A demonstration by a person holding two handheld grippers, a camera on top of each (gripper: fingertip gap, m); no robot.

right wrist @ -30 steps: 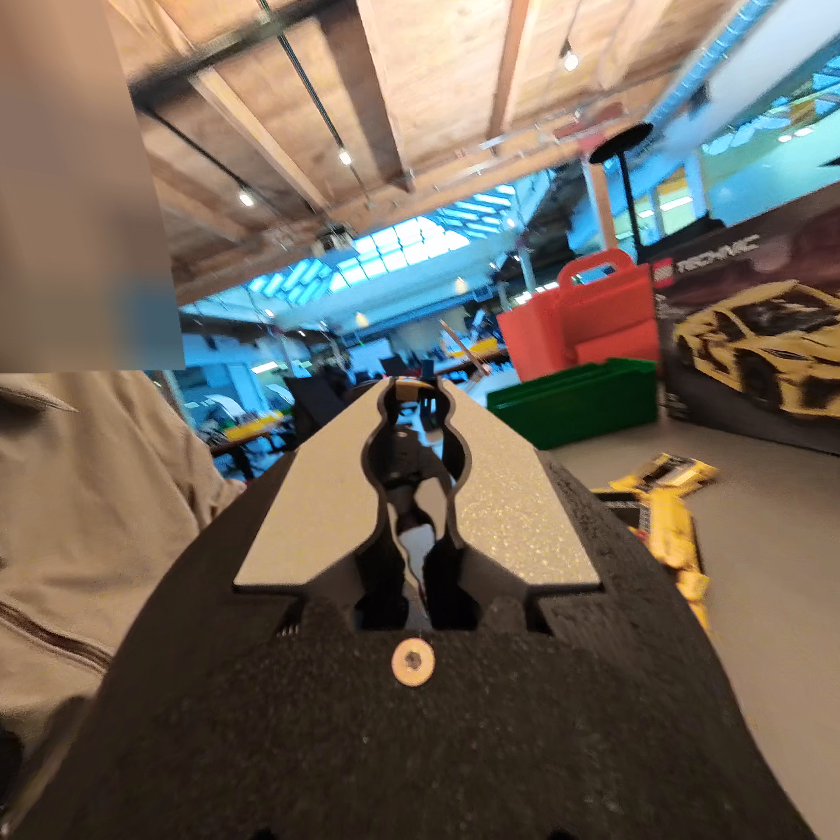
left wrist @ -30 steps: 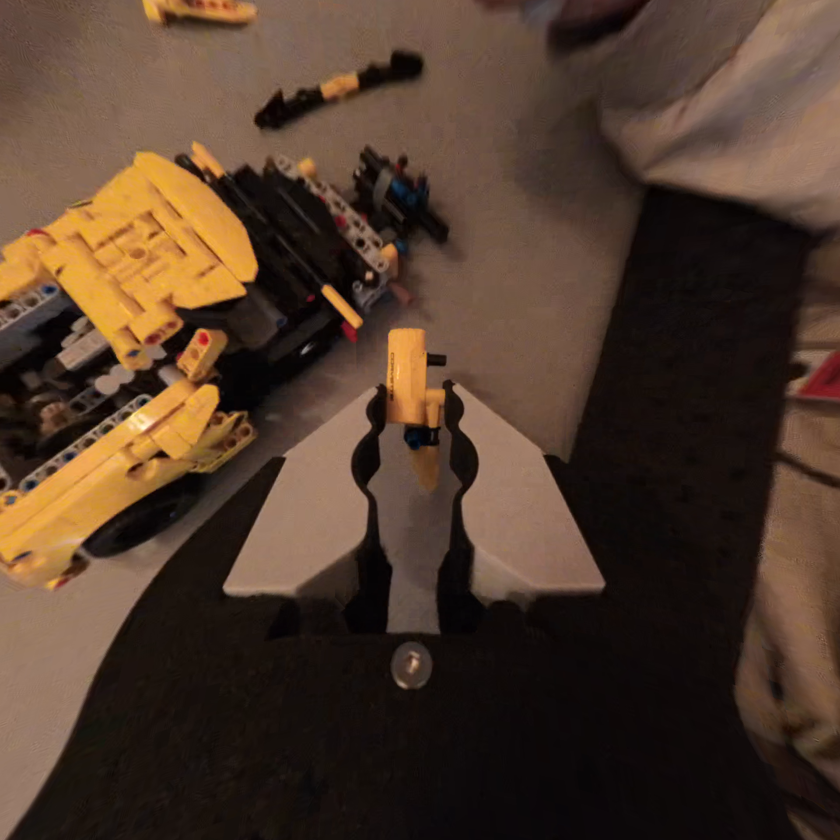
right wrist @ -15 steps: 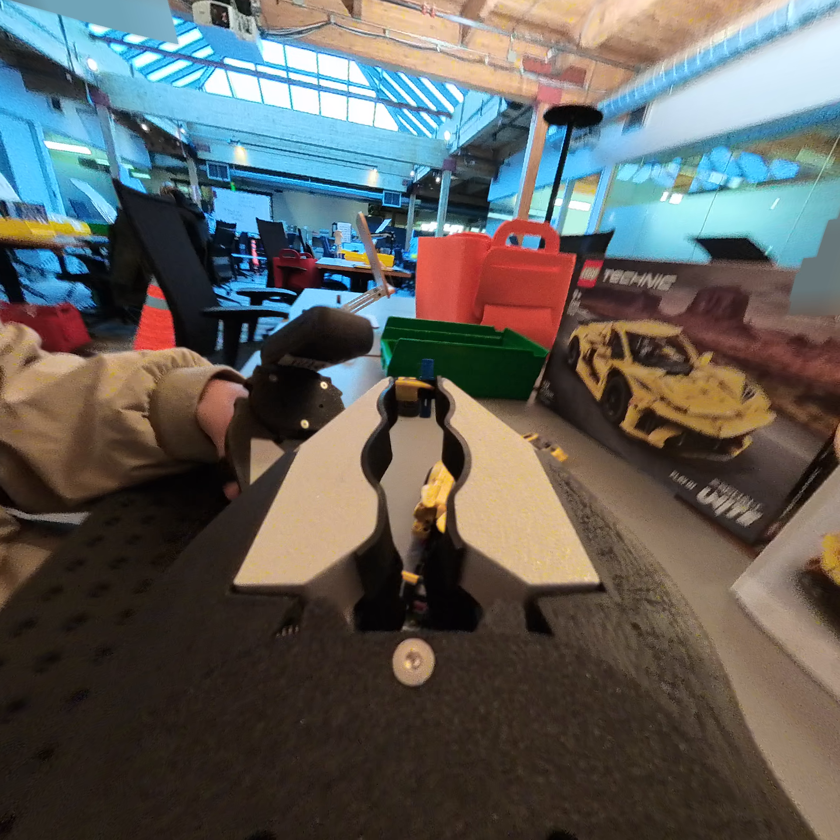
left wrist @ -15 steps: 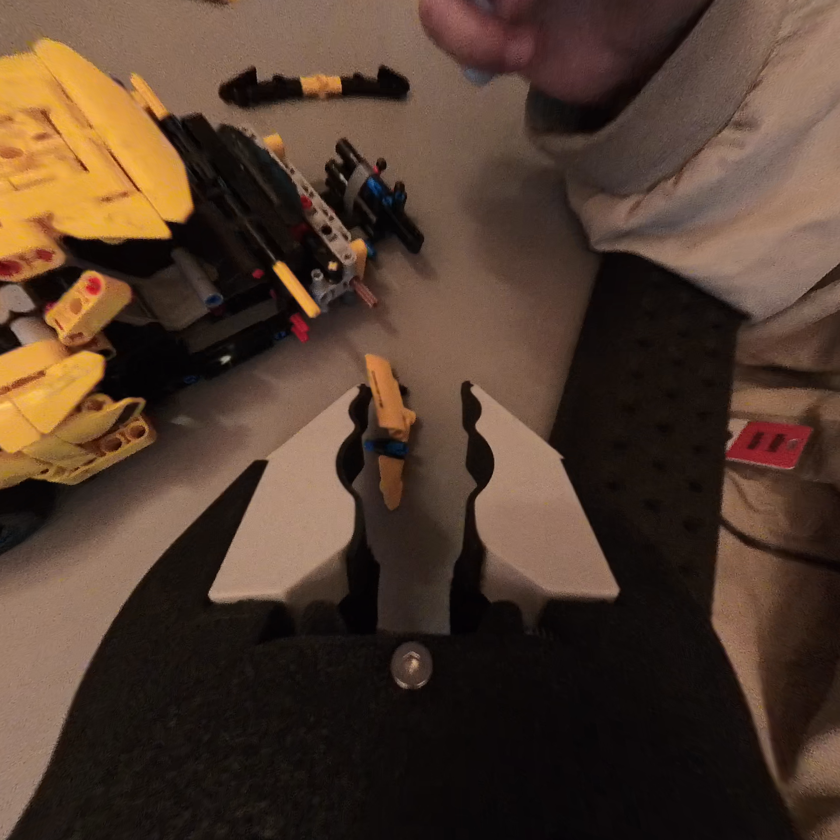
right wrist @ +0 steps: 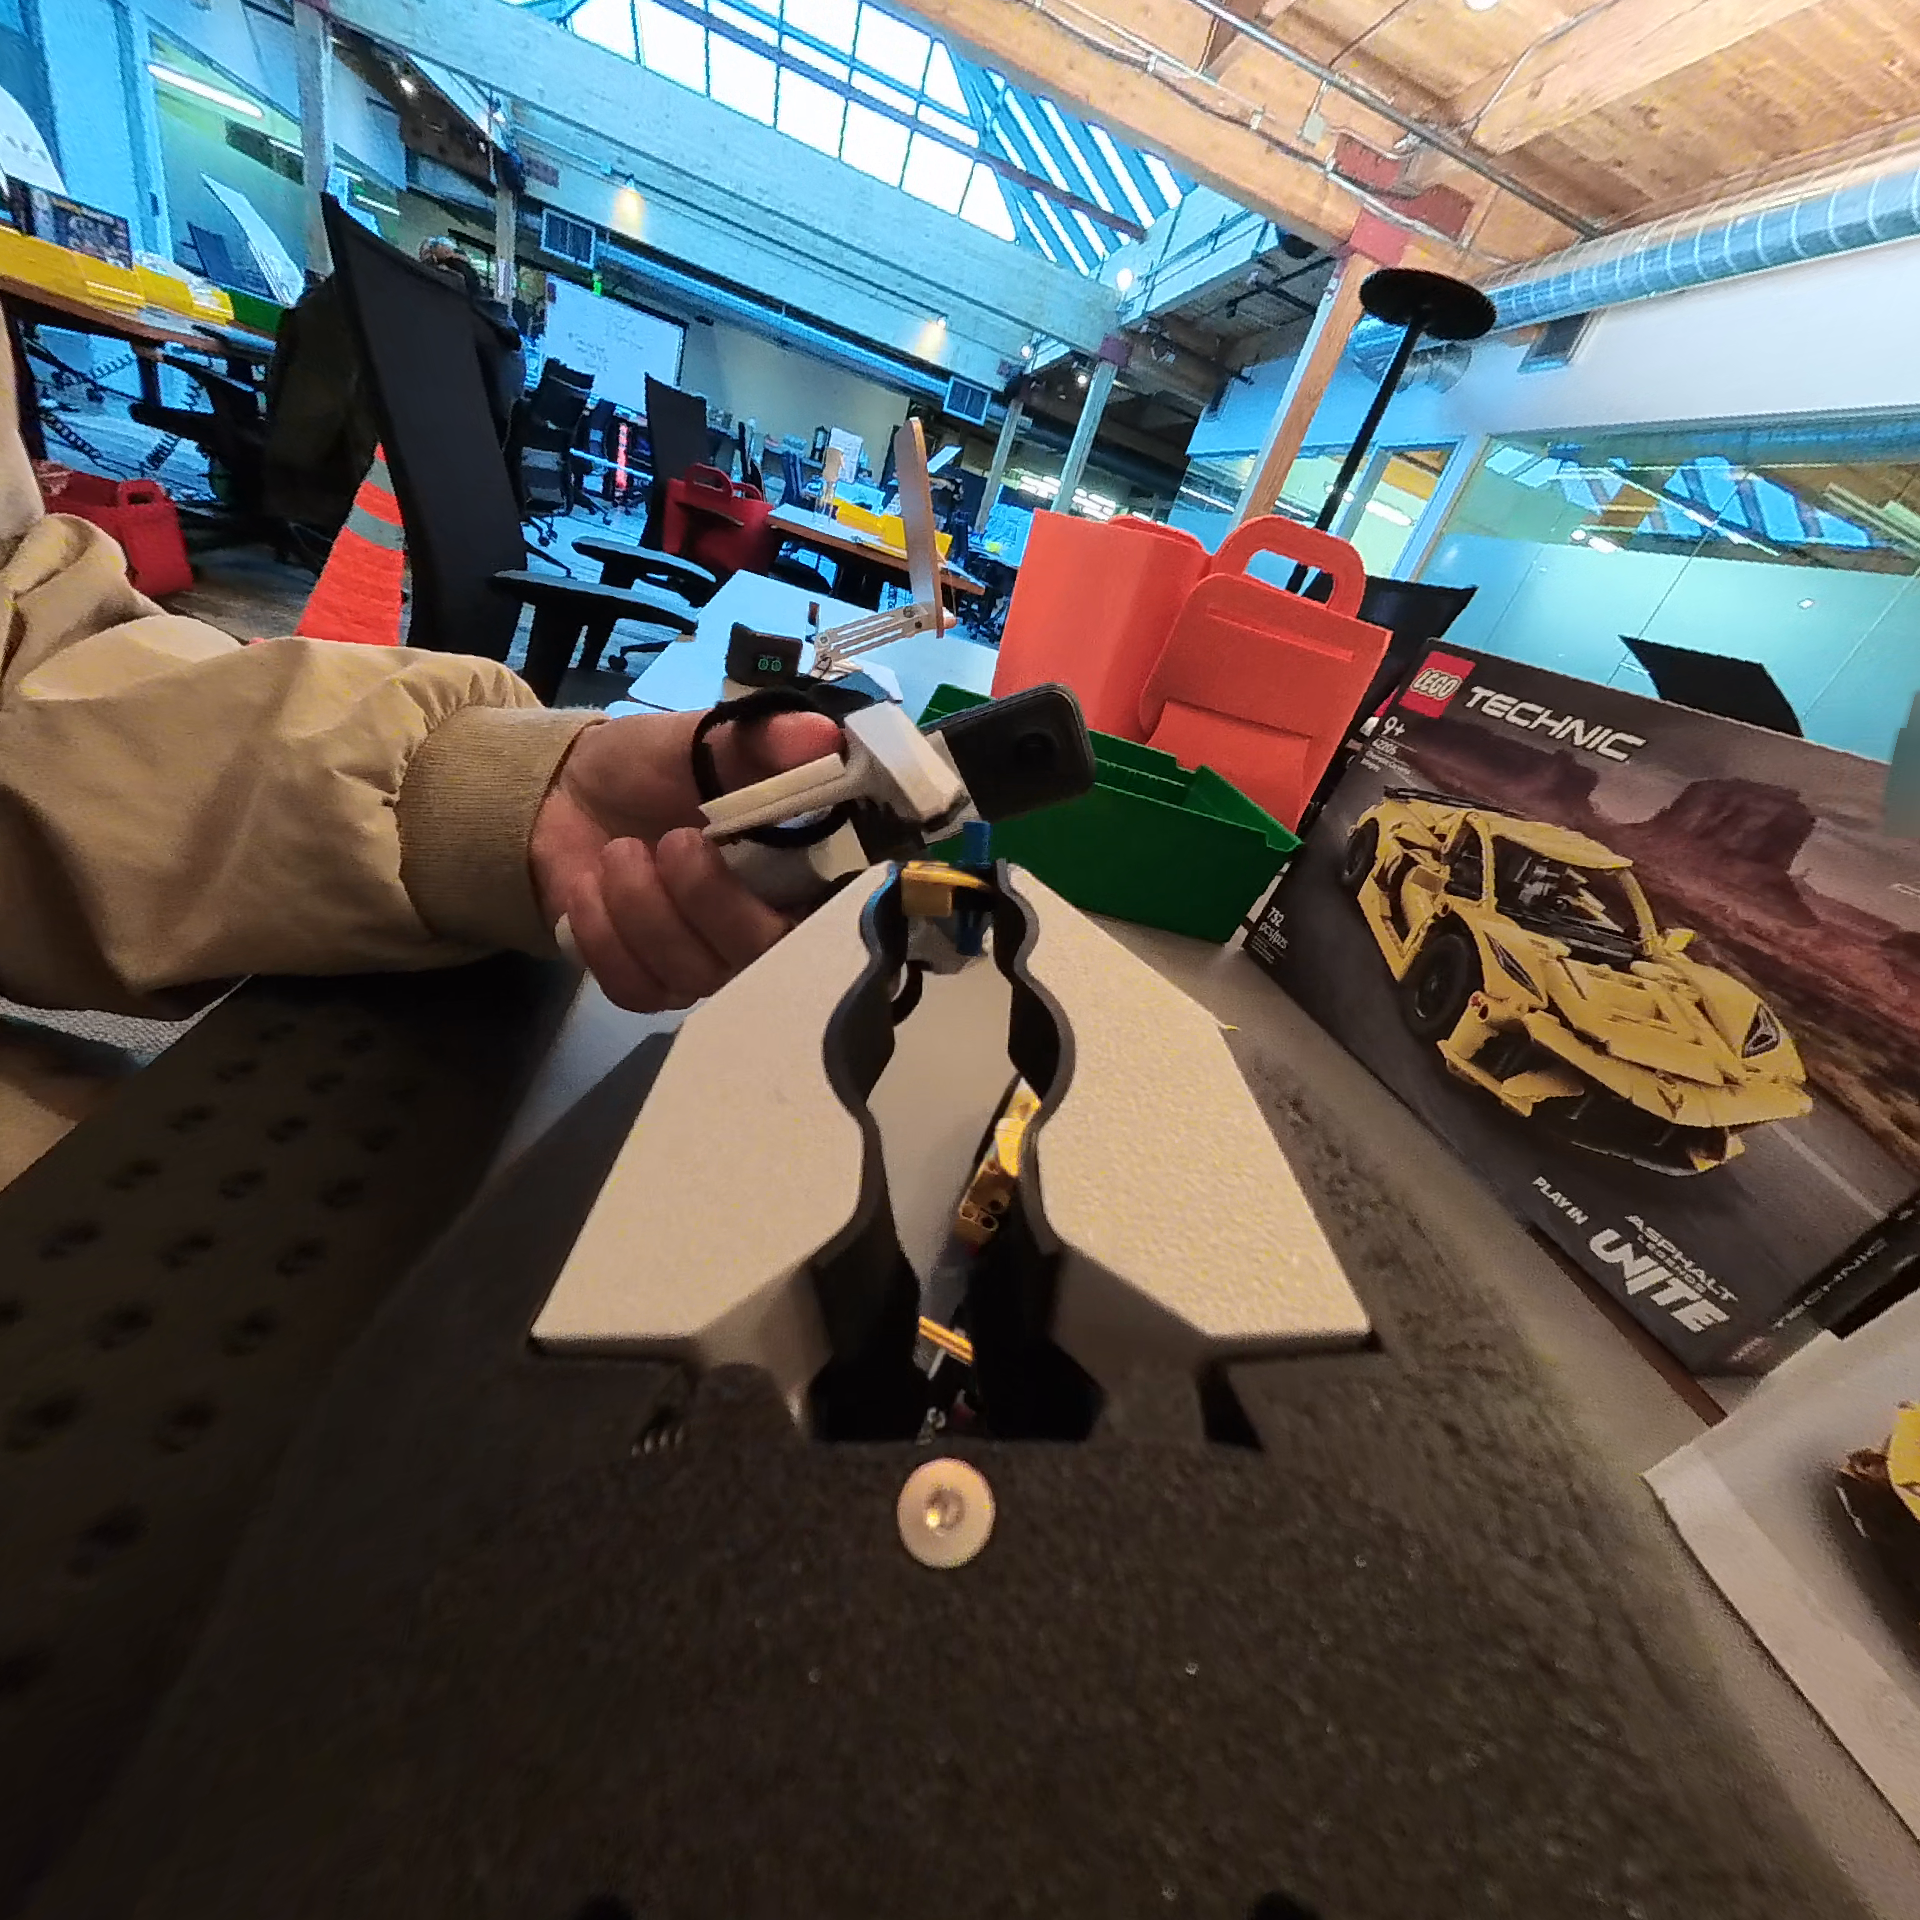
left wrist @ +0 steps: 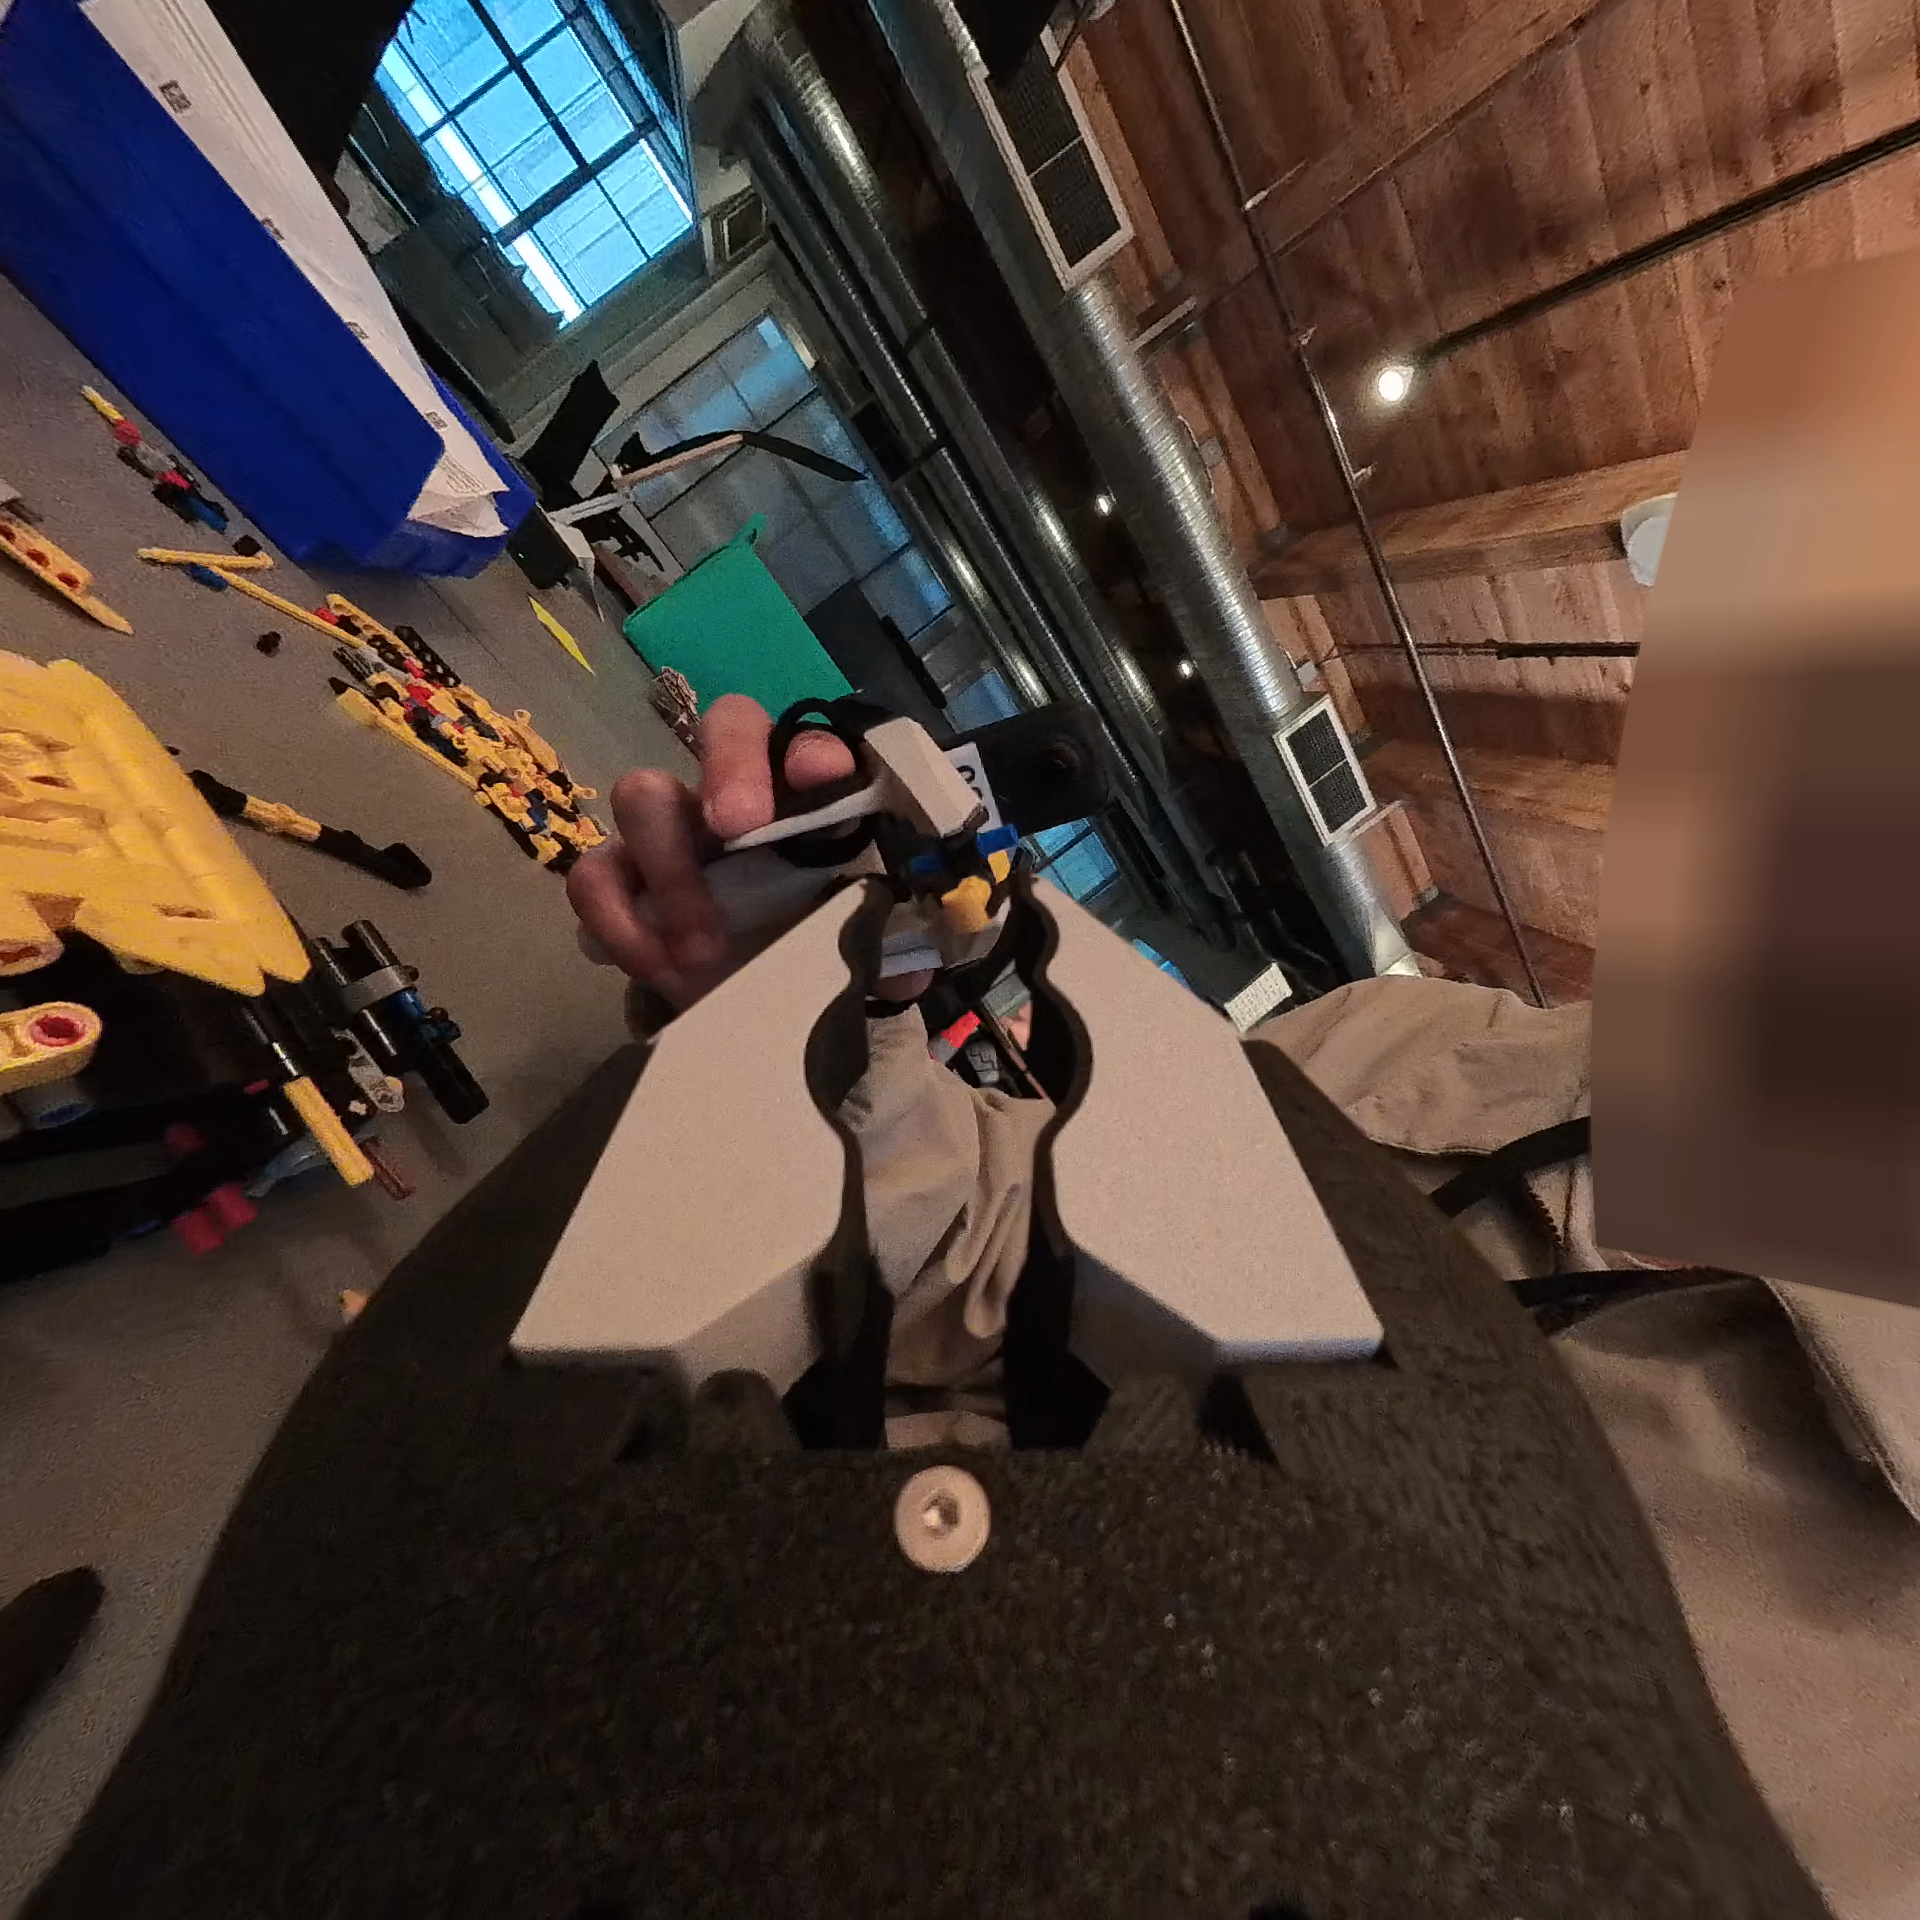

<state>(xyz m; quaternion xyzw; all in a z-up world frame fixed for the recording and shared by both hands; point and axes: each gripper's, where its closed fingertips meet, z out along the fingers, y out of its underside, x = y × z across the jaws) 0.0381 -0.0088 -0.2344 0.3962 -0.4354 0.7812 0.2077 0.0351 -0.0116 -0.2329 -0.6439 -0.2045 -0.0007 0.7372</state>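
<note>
Yellow-and-blue piece (right wrist: pixel 943 896) apparently pinched at right gripper (right wrist: pixel 940 894) jaws' tips; left gripper (left wrist: pixel 940 914) meets it.

1. The left wrist view looks along its own fingers, tilted up toward the ceiling.
2. The right wrist view looks level across the worktop (right wrist: pixel 1340 1049).
3. Both views share closely one small yellow-blue piece (left wrist: pixel 961 883) (right wrist: pixel 940 896).

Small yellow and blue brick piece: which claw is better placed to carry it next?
Right, probably: the right claw pinches the small yellow and blue brick piece between its tips; whether the left claw grips it is unclear.
</note>
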